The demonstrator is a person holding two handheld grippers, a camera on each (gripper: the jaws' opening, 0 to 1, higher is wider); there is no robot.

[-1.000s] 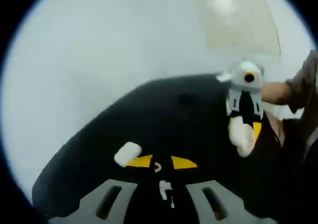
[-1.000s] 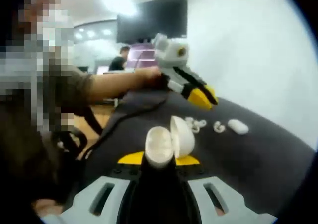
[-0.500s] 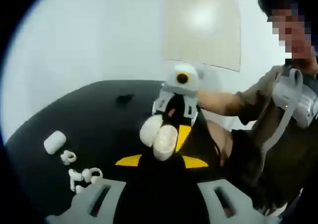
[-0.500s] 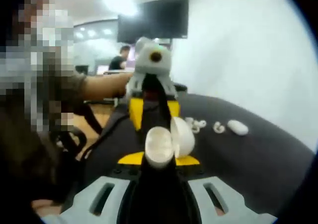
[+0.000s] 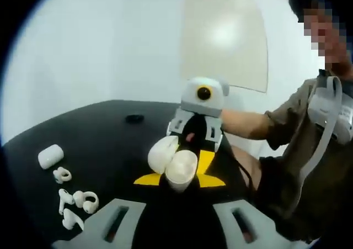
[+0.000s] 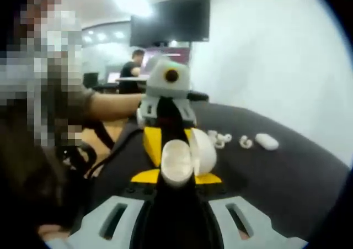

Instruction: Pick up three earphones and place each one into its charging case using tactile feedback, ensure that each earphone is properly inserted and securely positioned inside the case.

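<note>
My right gripper (image 6: 176, 177) is shut on an open white charging case (image 6: 177, 163), its lid (image 6: 203, 149) tipped back to the right. In the left gripper view, that right gripper (image 5: 187, 155) faces me and holds the case (image 5: 181, 169) just above my own yellow tips. My left gripper (image 5: 181, 180) has its jaws apart, and the case hides part of the gap. It points at the case from behind (image 6: 171, 134). Loose white earphones (image 5: 62, 175) (image 5: 85, 200) (image 6: 219, 138) lie on the black table (image 5: 110, 144) beside a closed white case (image 5: 51, 156) (image 6: 267, 142).
A small black object (image 5: 134, 118) lies far back on the table. The person holding the grippers stands at the table's edge, sleeve (image 5: 287, 122) extended. White walls stand behind; a dark screen (image 6: 171, 20) and another person (image 6: 132, 67) are in the room beyond.
The left gripper's jaws have spread and it has swung up from the table to face the right gripper. Gripper and held case have closed in until the case sits at the left jaws' tips.
</note>
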